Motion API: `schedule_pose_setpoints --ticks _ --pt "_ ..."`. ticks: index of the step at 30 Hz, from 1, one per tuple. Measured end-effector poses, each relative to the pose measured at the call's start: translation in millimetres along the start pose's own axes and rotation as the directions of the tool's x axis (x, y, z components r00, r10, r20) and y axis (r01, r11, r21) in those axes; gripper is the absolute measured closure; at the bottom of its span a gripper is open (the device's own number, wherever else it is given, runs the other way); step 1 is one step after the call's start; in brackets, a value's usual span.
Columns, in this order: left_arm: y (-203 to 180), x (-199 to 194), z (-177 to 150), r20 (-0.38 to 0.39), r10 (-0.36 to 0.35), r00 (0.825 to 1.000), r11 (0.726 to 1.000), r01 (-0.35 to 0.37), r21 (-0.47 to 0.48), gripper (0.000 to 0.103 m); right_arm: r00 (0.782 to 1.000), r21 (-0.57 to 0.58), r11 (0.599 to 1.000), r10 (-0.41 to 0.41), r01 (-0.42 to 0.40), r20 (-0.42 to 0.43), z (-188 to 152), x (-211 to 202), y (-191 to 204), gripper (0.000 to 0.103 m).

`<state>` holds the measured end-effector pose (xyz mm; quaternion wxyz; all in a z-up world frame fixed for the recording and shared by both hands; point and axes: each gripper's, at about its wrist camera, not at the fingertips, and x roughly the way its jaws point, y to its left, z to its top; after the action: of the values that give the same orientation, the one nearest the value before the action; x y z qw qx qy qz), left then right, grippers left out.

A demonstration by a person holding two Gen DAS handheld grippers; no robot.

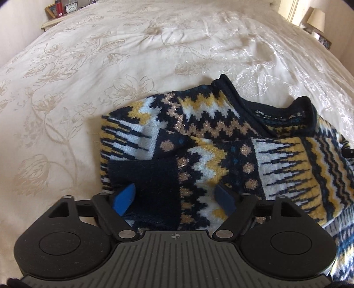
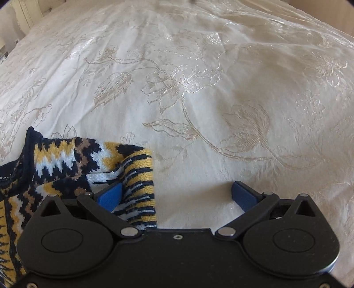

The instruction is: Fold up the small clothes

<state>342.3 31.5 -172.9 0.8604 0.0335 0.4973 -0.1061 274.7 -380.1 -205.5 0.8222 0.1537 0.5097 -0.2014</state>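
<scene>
A small knitted sweater in navy, yellow, white and tan zigzags lies on the bed with its sleeves folded in; its navy collar points away. My left gripper is open over the sweater's left side, with a navy cuff and patterned sleeve between its blue pads. In the right wrist view the sweater lies at the lower left. My right gripper is open at the sweater's right edge; a striped fold lies beside its left pad, bare bedspread beside the right pad.
The cream floral bedspread stretches all round the sweater. A nightstand with a clock and a red bottle stands far left. A lamp stands far right.
</scene>
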Motion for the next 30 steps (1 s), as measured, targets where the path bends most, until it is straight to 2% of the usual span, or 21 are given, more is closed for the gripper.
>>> schedule_pose_setpoints --ticks 4,9,12,15,16,23,27,30 --pt "-8.4 6.4 -2.0 0.022 0.006 1.000 1.000 -0.006 0.016 0.000 0.998 0.004 1.000 0.016 -0.016 0.060 -8.3 -2.9 -1.1 0.000" --pt "-16.1 12.4 2.5 -0.004 0.032 0.999 0.998 -0.032 0.051 0.000 0.997 0.001 1.000 0.025 -0.026 0.079 -9.4 -4.4 -2.4 0.000" --pt "-10.3 10.9 9.4 -0.034 0.006 0.999 0.999 -0.004 0.040 0.002 0.997 0.011 0.999 0.048 -0.049 0.059 -3.8 -6.4 -5.7 0.000" --pt "-1.3 -3.0 12.4 -0.030 0.009 1.000 1.000 -0.009 0.005 0.020 0.997 0.005 0.999 0.031 -0.032 0.068 -3.8 -18.1 -5.0 0.001" --pt "2.0 -9.5 11.6 -0.026 0.007 1.000 1.000 -0.007 -0.005 0.023 0.997 0.004 1.000 0.022 -0.022 0.078 -5.5 -24.2 -4.4 0.002" --pt "19.3 -69.0 -11.3 0.047 0.007 0.999 1.000 -0.006 -0.020 0.023 0.991 -0.011 1.000 0.027 -0.025 0.128 -42.3 -87.6 -5.3 0.001" --pt "27.8 -97.3 -39.0 0.055 -0.022 0.998 0.999 0.023 -0.026 0.023 0.993 -0.044 0.998 0.041 -0.036 0.108 -81.4 -119.7 -3.5 0.001" --pt "29.4 -114.8 -65.2 0.048 -0.039 0.998 0.999 0.039 0.004 0.023 0.994 -0.043 0.998 0.059 -0.055 0.089 -113.5 -140.2 -1.9 0.001"
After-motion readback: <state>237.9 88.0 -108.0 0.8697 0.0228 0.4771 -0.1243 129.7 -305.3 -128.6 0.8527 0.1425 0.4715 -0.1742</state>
